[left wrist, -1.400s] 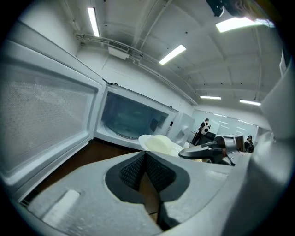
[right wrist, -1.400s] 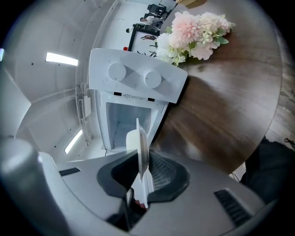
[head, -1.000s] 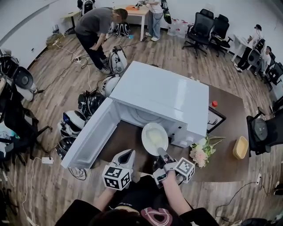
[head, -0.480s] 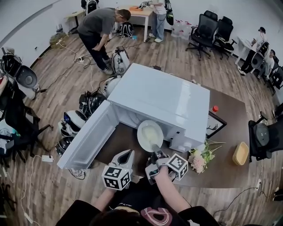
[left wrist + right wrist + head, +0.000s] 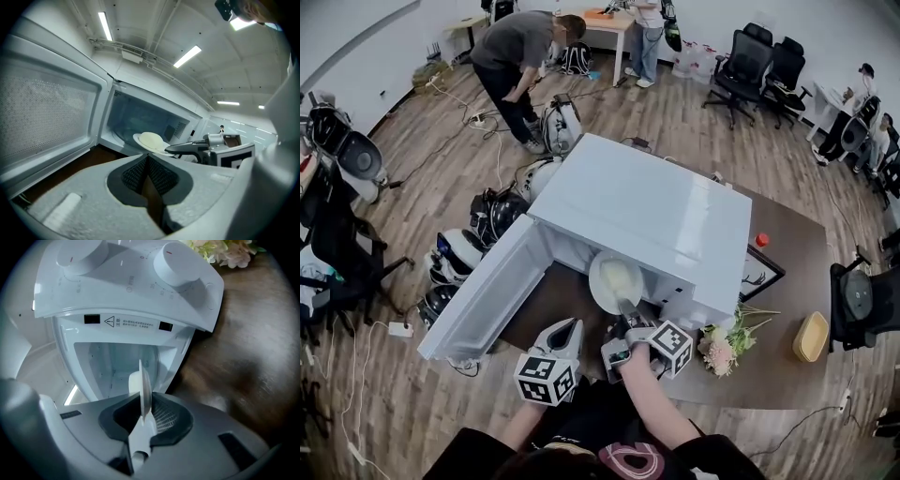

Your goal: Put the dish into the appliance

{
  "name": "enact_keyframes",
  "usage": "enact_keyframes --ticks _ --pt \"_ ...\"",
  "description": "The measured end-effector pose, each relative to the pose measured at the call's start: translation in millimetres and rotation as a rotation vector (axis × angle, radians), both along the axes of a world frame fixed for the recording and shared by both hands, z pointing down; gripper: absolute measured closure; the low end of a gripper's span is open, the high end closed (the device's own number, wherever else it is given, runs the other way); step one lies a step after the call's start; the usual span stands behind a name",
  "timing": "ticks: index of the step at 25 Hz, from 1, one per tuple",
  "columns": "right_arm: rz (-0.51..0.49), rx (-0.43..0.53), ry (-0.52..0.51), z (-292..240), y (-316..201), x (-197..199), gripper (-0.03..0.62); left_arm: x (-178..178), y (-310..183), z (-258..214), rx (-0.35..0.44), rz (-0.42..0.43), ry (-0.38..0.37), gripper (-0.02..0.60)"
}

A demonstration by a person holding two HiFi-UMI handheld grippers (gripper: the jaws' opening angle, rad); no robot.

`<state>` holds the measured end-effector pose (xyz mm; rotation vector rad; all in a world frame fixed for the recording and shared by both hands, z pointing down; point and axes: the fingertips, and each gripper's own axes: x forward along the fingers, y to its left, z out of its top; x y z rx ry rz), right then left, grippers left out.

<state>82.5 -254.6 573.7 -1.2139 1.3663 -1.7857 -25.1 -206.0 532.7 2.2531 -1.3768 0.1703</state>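
One dish, pinched by its rim in the right gripper's clenched fingers, hung halfway through the open microwave's doorway above the bench. The left gripper was empty, its fingers pressed together. Insertion was in hand; the next move likely called for pushing deeper, lowering the dish flat and releasing it.

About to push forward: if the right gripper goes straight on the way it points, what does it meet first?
The right gripper, shut on the plate, points into the open microwave. The way looks free until the cavity's back wall, though depth is unclear.
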Motion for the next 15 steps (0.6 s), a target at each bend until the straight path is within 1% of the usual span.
enact_keyframes --ticks 4,8,15 --pt "0.041 -0.024 -0.008 4.6 -9.8 3.0 0.526 -5.9 -6.0 1.5 -0.010 0.012 -0.009 0.572" --pt "0.074 -0.037 -0.004 10.0 -16.3 6.0 0.526 -10.6 -13.8 0.8 -0.020 0.021 -0.001 0.573" --pt "0.093 -0.040 0.024 16.3 -23.6 4.8 0.528 -12.4 -24.7 -0.3 -0.016 0.049 0.010 0.572"
